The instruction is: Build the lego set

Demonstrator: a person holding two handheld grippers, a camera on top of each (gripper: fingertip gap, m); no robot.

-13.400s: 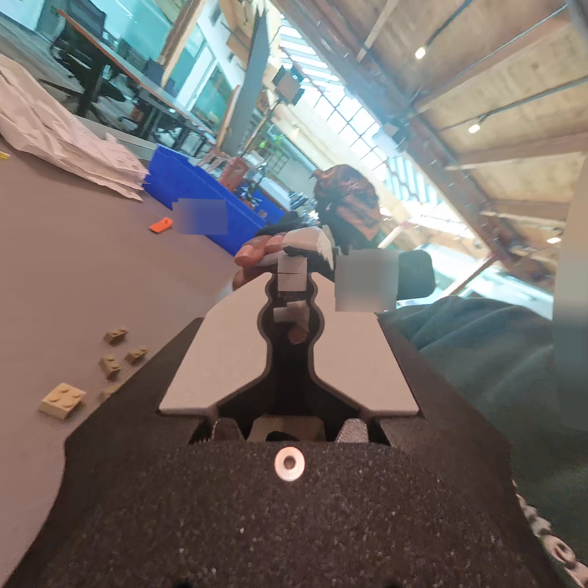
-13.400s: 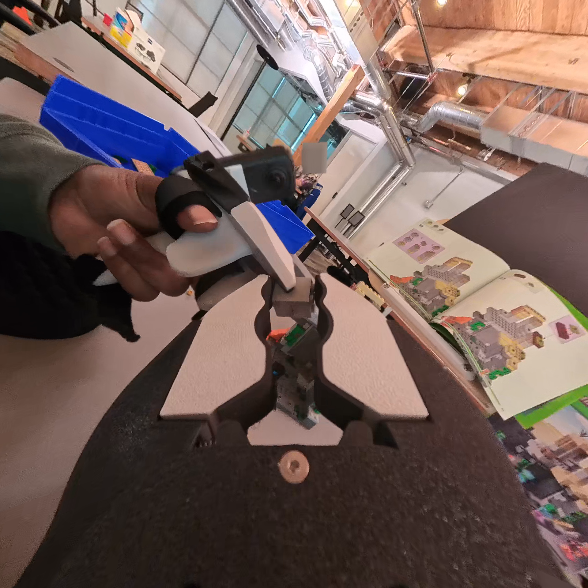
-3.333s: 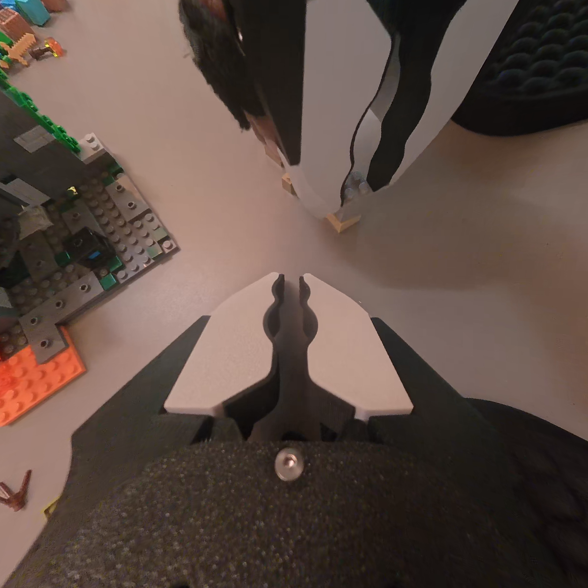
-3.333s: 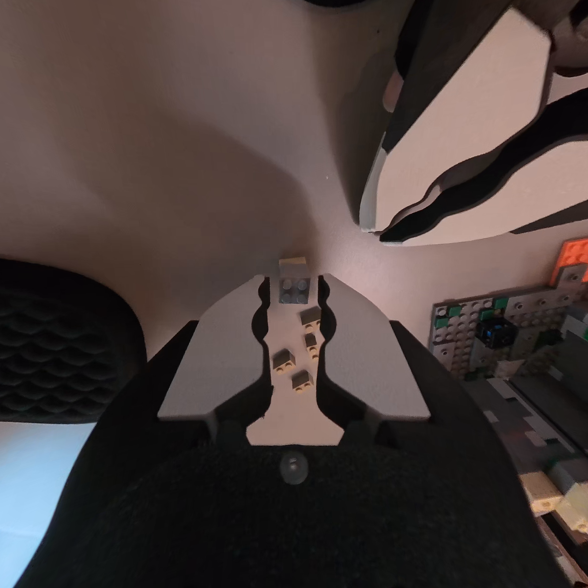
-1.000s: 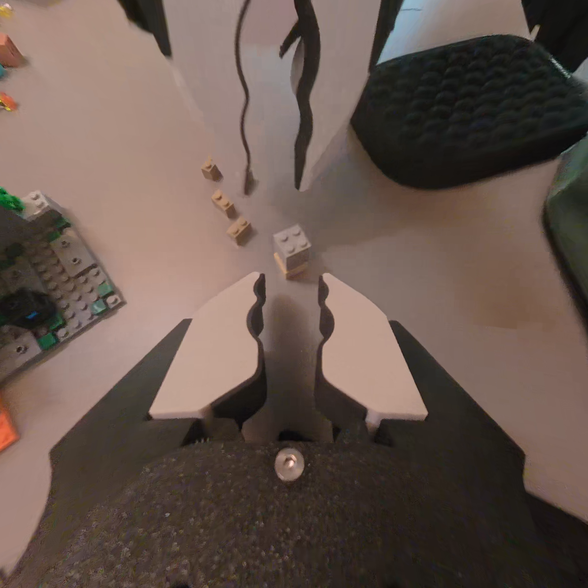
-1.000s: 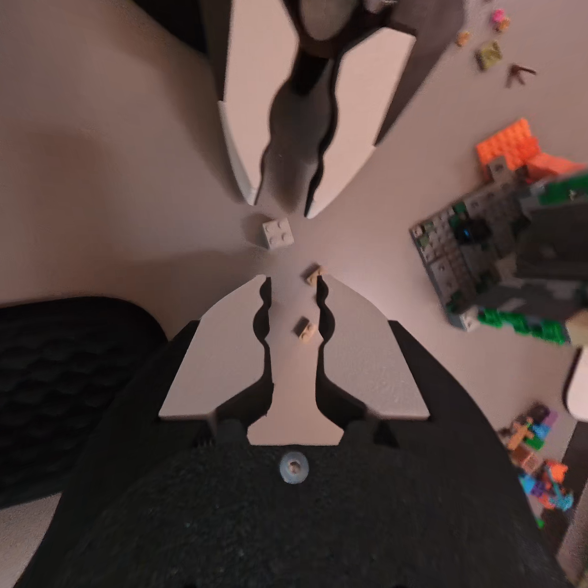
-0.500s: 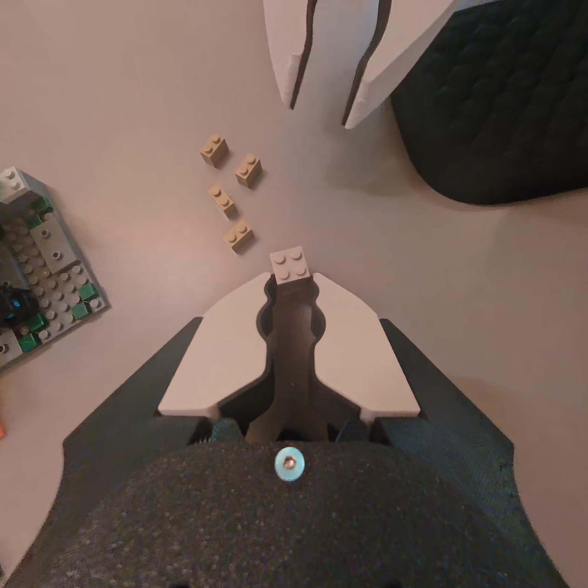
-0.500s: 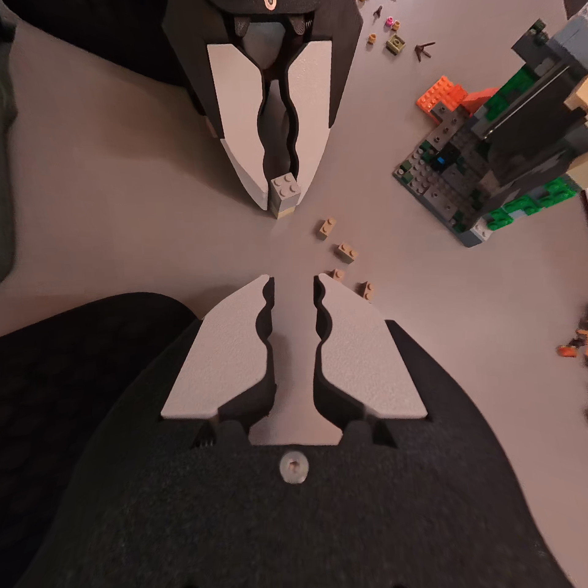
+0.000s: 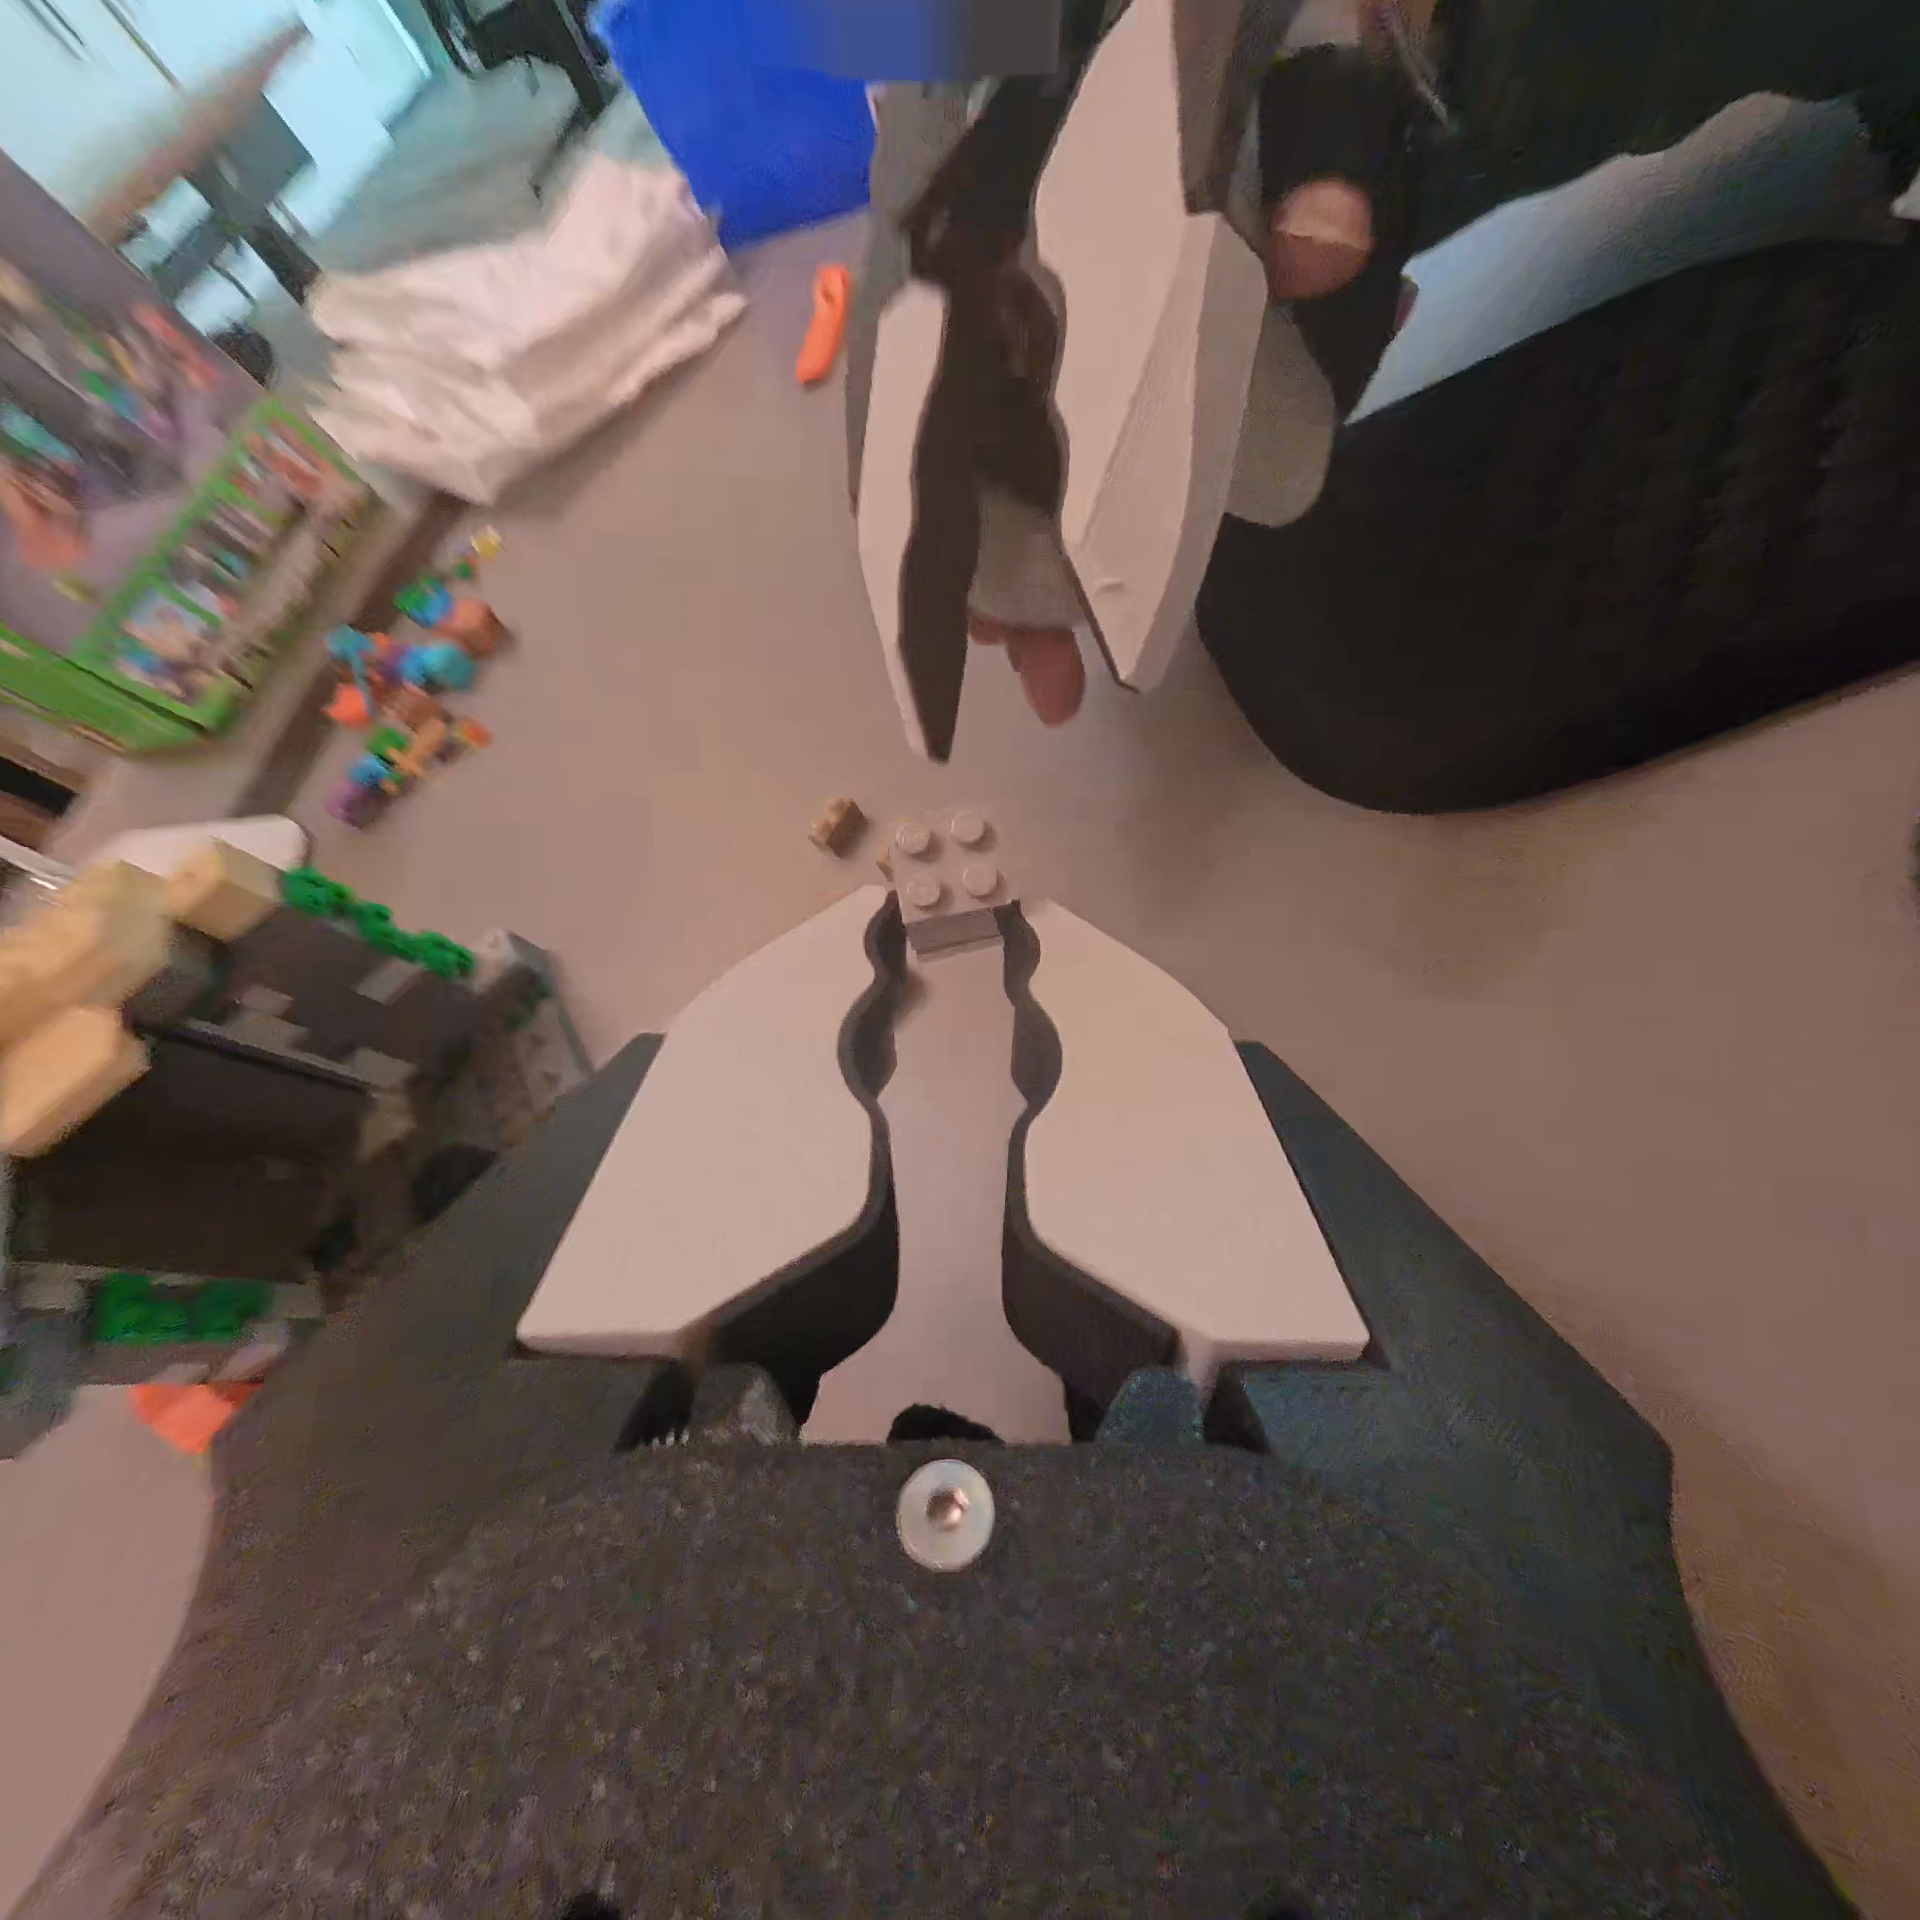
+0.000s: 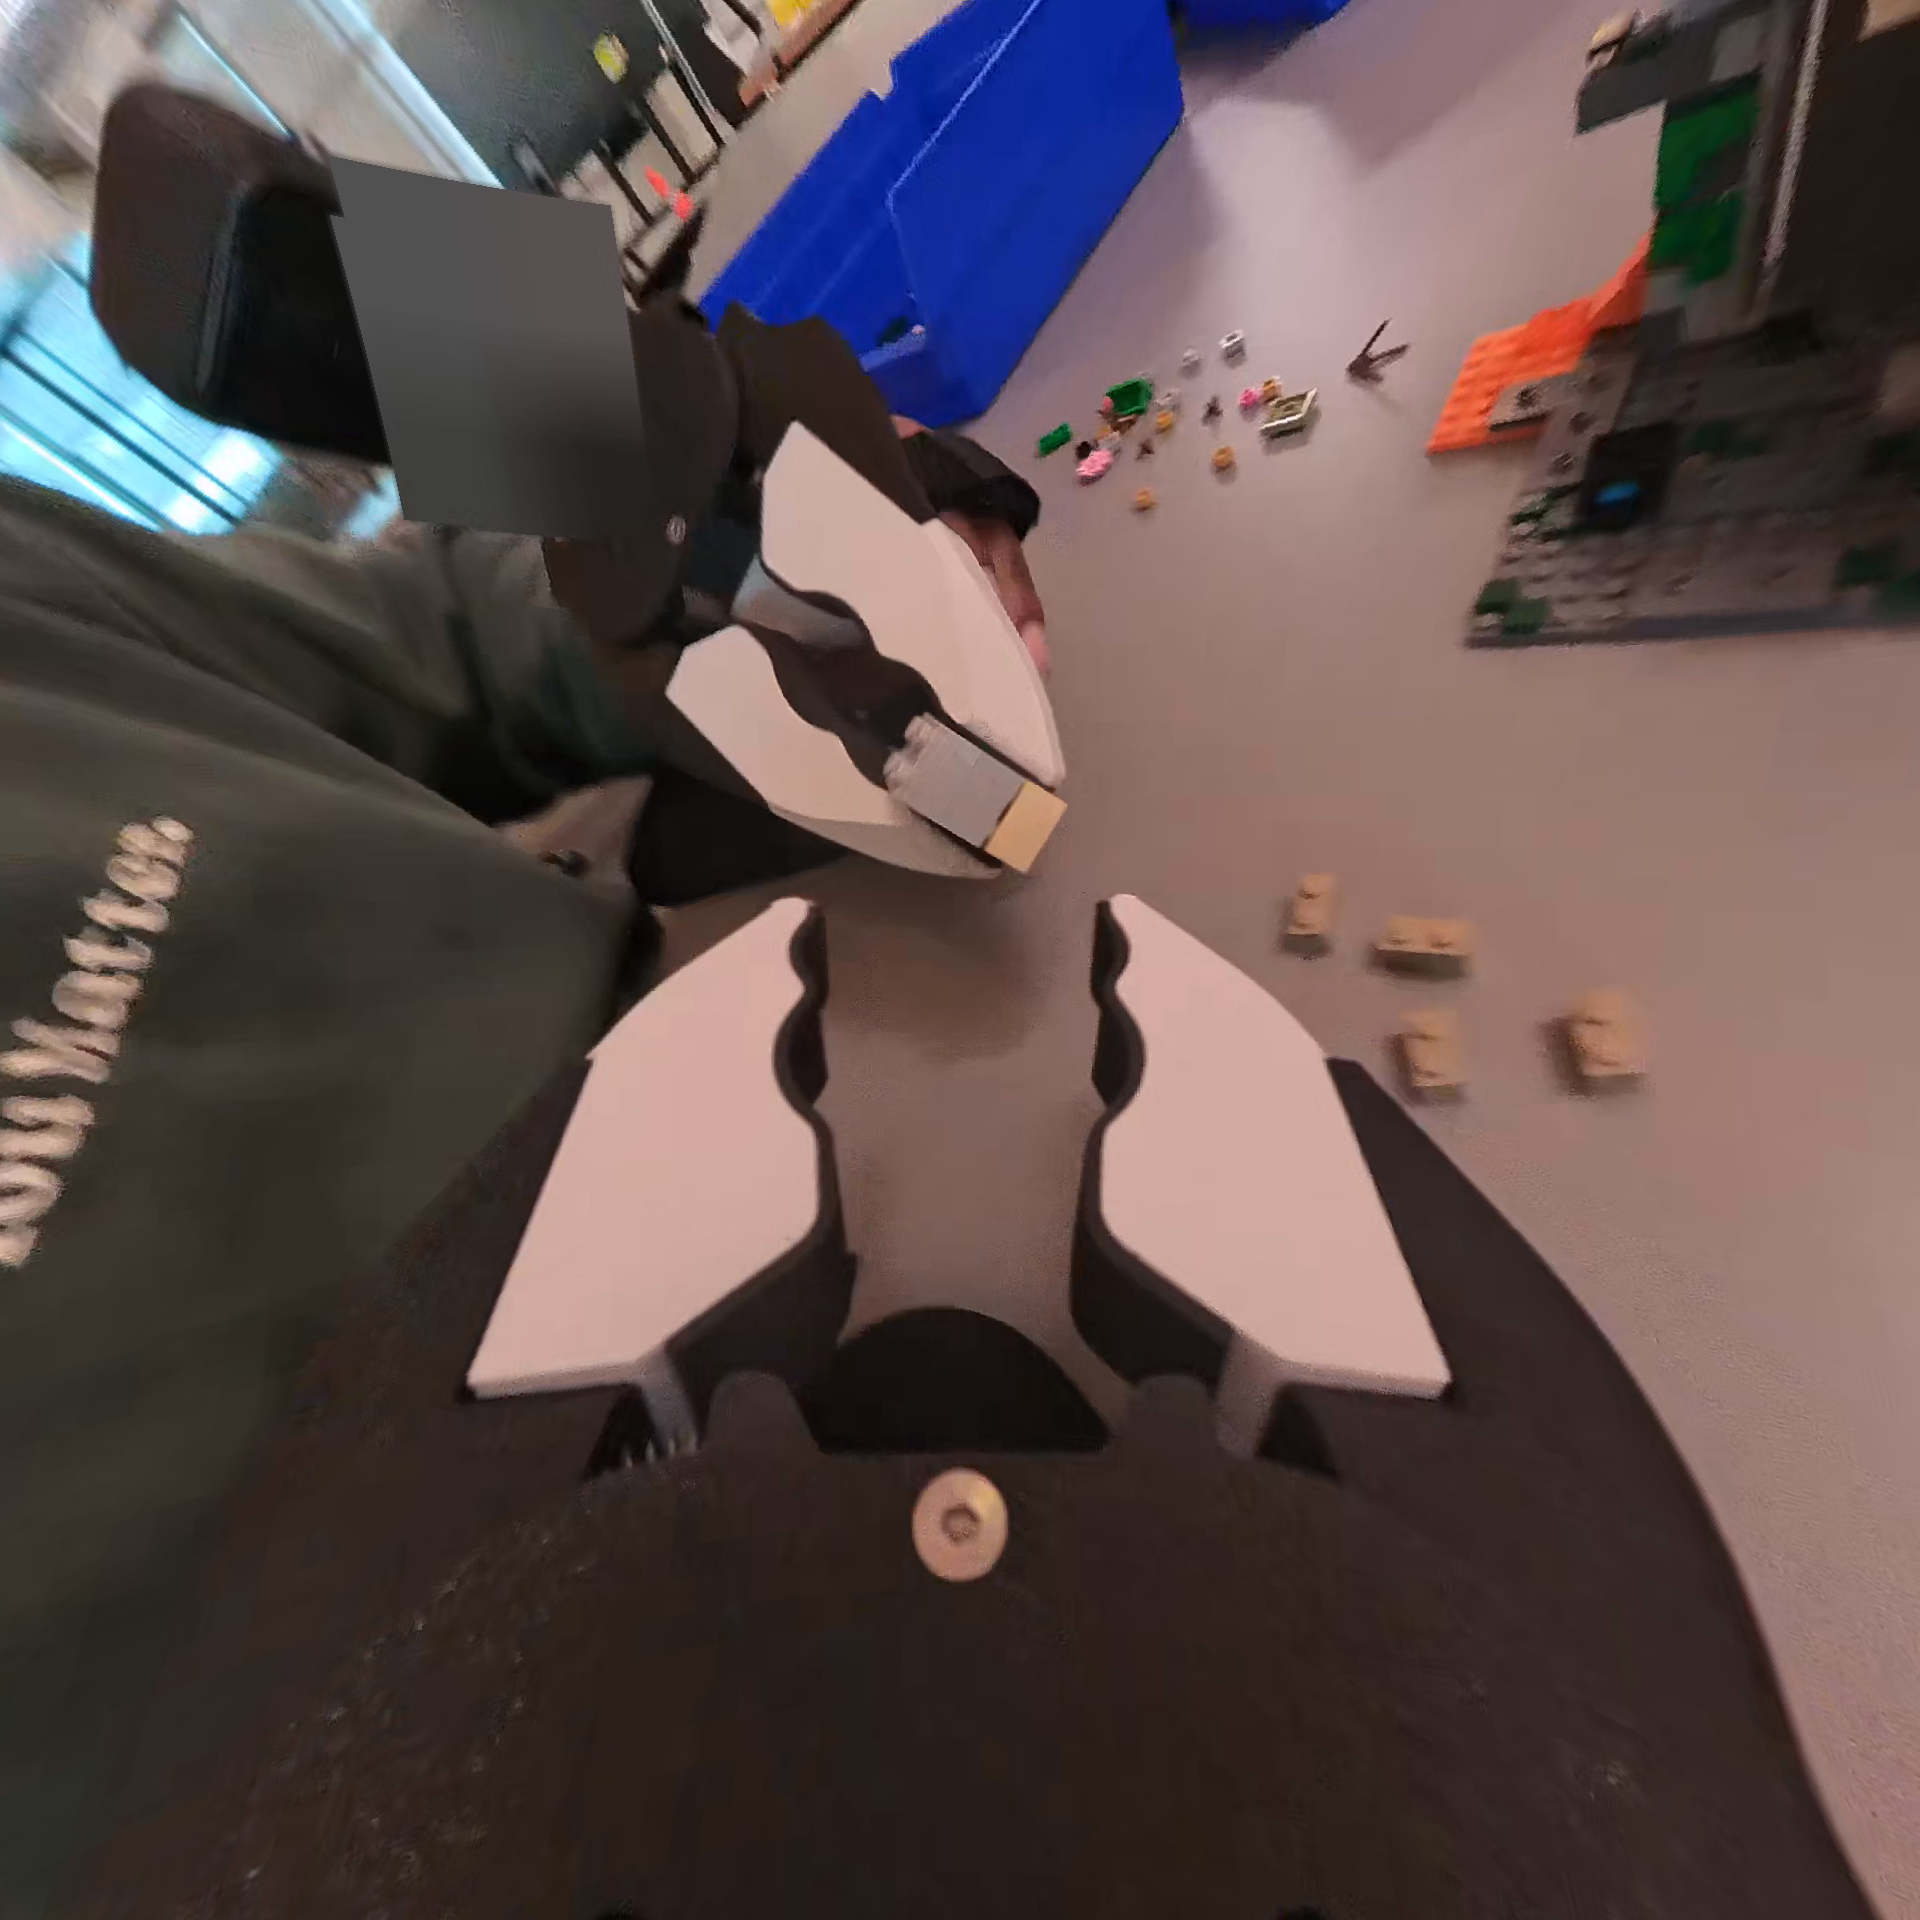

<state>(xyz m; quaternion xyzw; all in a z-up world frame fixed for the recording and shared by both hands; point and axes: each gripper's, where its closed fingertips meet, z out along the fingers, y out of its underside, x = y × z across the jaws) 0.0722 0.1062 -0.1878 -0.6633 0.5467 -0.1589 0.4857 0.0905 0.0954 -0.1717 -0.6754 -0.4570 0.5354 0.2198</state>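
My left gripper (image 9: 948,920) is shut on a grey 2x2 brick (image 9: 945,868) at its fingertips. In the right wrist view the left gripper (image 10: 1013,821) holds this grey brick (image 10: 951,790), with a tan plate (image 10: 1029,826) stuck under it, just above the table. My right gripper (image 10: 954,909) is open and empty, its tips just below the held brick. It also shows in the left wrist view (image 9: 1029,717), hanging above the brick. Several small tan bricks (image 10: 1423,945) lie on the table to the right; one shows in the left wrist view (image 9: 836,826).
The large grey, green and orange lego build (image 10: 1704,499) stands at the right, and at the left in the left wrist view (image 9: 260,1070). A blue bin (image 10: 966,187), scattered small pieces (image 10: 1195,416), minifigures (image 9: 405,686), white bags (image 9: 520,322) and a black pad (image 9: 1610,520) surround the grey table. My left and right fingertips are right by each other.
My left gripper has lifted the grey brick with its tan plate off the table and tilted up. My right gripper has opened wider and swung round to face the held brick.
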